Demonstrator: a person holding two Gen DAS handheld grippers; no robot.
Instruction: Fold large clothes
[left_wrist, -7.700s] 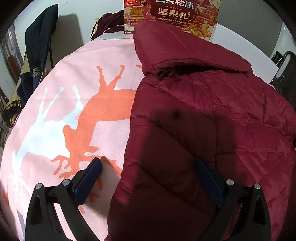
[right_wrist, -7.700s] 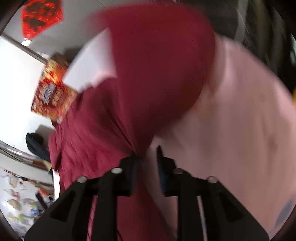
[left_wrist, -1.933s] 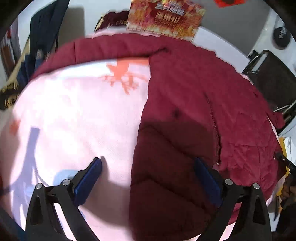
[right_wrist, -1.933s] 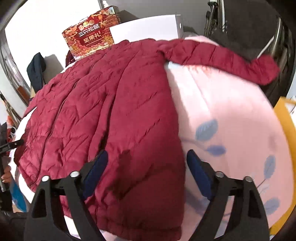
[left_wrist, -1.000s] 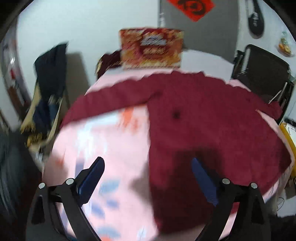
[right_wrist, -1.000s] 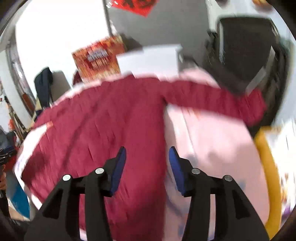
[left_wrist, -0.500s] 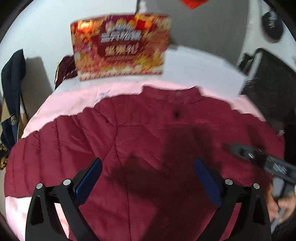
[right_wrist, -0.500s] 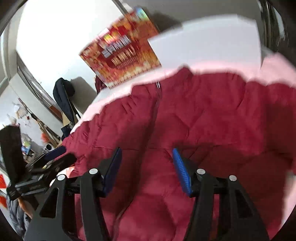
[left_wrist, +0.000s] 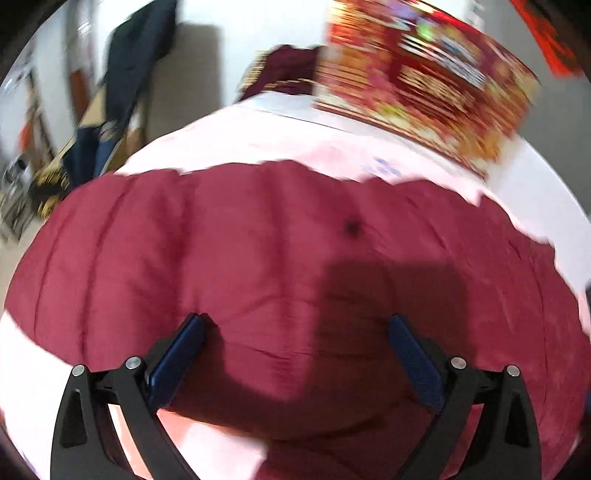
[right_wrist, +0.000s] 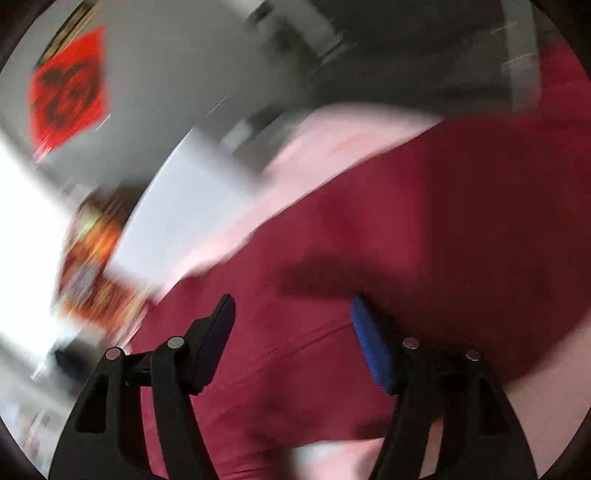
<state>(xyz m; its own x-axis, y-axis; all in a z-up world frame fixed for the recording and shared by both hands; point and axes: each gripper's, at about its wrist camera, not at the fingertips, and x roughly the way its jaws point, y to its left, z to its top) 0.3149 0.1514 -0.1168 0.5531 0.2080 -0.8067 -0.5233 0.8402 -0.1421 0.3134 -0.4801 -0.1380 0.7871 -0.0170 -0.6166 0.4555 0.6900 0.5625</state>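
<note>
A dark red quilted jacket lies spread flat on a pink blanket. In the left wrist view my left gripper is open and empty, low over a wide band of the jacket, likely its left sleeve and shoulder. In the right wrist view, which is blurred, the jacket fills the right and lower part. My right gripper is open and empty, just above the fabric.
A red and gold printed gift box stands at the table's far edge, next to a white box. Dark clothes hang at the far left. A red paper decoration hangs on the grey wall.
Both grippers have dropped closer to the jacket and swung outward, the left toward the left sleeve, the right toward the right side. The right gripper has opened a little wider.
</note>
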